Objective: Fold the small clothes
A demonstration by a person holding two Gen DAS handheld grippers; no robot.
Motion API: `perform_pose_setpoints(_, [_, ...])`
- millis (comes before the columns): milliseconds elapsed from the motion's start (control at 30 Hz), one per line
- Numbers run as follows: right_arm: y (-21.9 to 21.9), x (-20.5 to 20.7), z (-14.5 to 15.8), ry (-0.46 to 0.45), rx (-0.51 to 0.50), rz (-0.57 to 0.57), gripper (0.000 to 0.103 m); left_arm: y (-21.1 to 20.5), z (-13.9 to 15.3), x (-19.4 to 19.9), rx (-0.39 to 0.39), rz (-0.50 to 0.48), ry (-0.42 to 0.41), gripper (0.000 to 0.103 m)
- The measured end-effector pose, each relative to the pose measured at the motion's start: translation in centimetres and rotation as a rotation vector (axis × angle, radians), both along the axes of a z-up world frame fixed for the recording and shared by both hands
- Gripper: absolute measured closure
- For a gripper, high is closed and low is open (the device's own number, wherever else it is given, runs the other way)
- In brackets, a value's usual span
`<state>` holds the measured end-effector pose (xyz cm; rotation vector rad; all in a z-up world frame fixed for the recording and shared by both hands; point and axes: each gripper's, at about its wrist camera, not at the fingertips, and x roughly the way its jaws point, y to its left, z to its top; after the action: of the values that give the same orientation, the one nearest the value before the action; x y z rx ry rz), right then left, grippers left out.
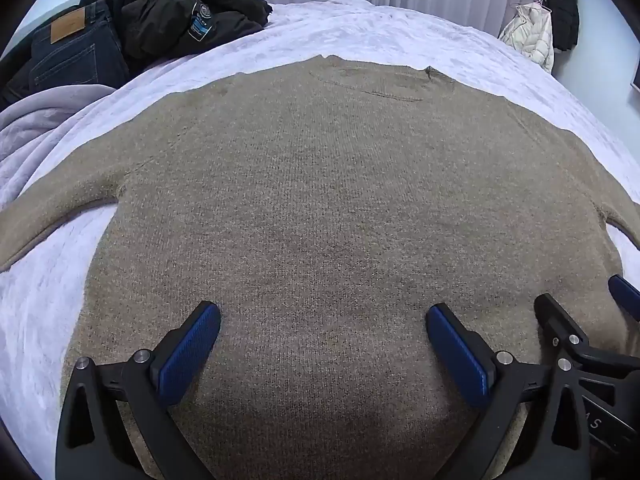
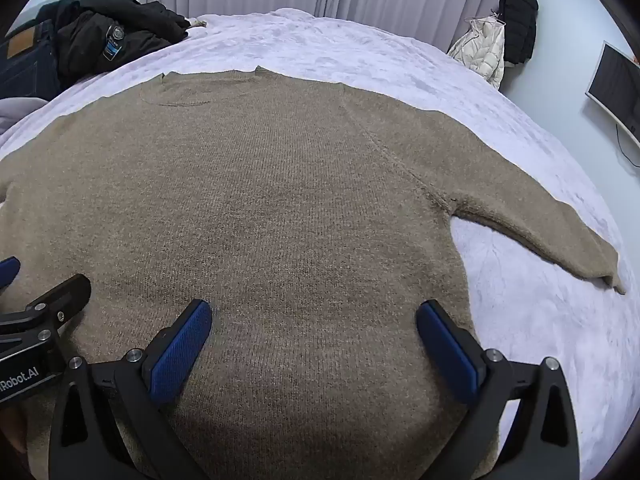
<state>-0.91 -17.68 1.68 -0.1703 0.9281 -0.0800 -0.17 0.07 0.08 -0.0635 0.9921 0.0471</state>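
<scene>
Both my grippers spread wide over the sweater, nothing gripped.

Tan knit sweater (image 1: 320, 200) lies flat on the lavender fleece blanket (image 1: 360, 28), collar at the far end, hem nearest me, both sleeves angled outward; right sleeve (image 2: 540, 236) lies flat on the blanket. My left gripper (image 1: 323, 316) hangs over the lower left body, blue pads (image 1: 188, 354) far apart, holding nothing. My right gripper (image 2: 314, 314) sits just beside it over the lower right, pads equally splayed, empty. Can't tell whether fingertips touch the knit. Jeans (image 1: 76, 52) and black jacket (image 1: 180, 12) piled at the bed's far left corner; cream and black coats (image 2: 500, 36) hang far right, monitor (image 2: 616, 88) on the wall.
</scene>
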Motion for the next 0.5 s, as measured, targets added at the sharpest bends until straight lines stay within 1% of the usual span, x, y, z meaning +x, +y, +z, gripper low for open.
perform_pose_setpoints(133, [0.1,0.0,0.1,0.003,0.0,0.0,0.001,0.3,0.1,-0.2,0.009,-0.003,0.016,0.0])
perform_pose_setpoints(167, [0.1,0.1,0.1,0.006,0.001,0.0,0.001,-0.1,0.1,0.5,0.008,0.003,0.011,0.0])
perform_pose_setpoints(267, [0.1,0.1,0.1,0.009,-0.001,0.0,0.001,-0.1,0.0,0.5,0.009,0.003,0.007,0.0])
perform_pose_setpoints(400, [-0.4,0.2,-0.2,0.008,0.021,0.001,0.001,-0.1,0.1,0.9,0.009,0.003,0.009,0.0])
perform_pose_setpoints(433, [-0.5,0.2,-0.2,0.009,0.024,0.001,0.001,-0.3,0.0,0.2,0.013,0.002,-0.003,0.0])
perform_pose_setpoints(500, [-0.3,0.0,-0.2,0.009,0.023,0.002,0.001,-0.3,0.0,0.2,0.014,0.002,-0.005,0.0])
